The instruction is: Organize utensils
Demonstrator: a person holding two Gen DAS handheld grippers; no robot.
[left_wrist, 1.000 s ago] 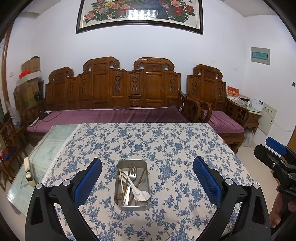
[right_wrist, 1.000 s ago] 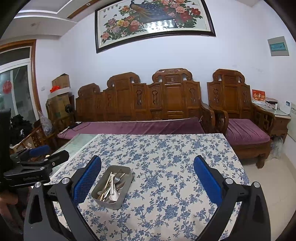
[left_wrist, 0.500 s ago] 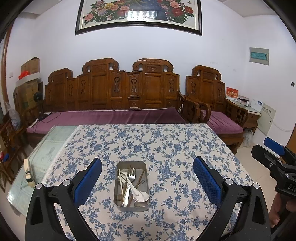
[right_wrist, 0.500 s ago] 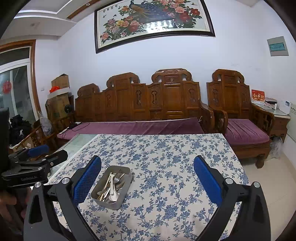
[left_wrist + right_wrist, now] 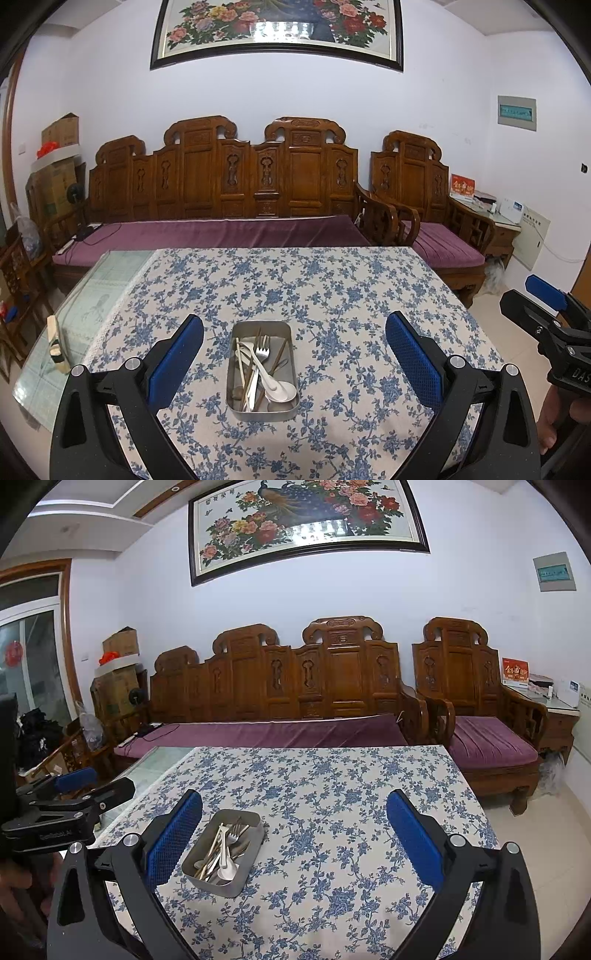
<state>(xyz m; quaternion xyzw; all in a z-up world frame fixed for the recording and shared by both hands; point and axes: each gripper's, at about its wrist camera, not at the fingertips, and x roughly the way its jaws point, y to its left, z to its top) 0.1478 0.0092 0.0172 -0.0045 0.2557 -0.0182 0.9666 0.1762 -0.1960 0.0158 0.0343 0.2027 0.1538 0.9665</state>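
Observation:
A rectangular metal tin (image 5: 236, 404) (image 5: 251, 860) sits on the flowered tablecloth (image 5: 332, 295) near the front. In it lie a metal fork (image 5: 263, 350), a white spoon (image 5: 280, 391), chopsticks and other utensils in a mixed heap. My left gripper (image 5: 294, 354) hovers above the near edge, open and empty, with the tin framed between its blue pads. My right gripper (image 5: 294, 834) is open and empty too, further right, with the tin beside its left pad (image 5: 173, 843). Each gripper shows at the edge of the other's view.
The table (image 5: 369, 775) is square, with a glass strip (image 5: 92, 295) bare at its left side and a small block (image 5: 55, 347) on it. A carved wooden bench (image 5: 229, 206) and armchair (image 5: 436, 221) stand behind. Floor lies to the right.
Both views have crept slightly; the tin sits a touch lower and nearer in the left wrist view. Both grippers stay open and empty.

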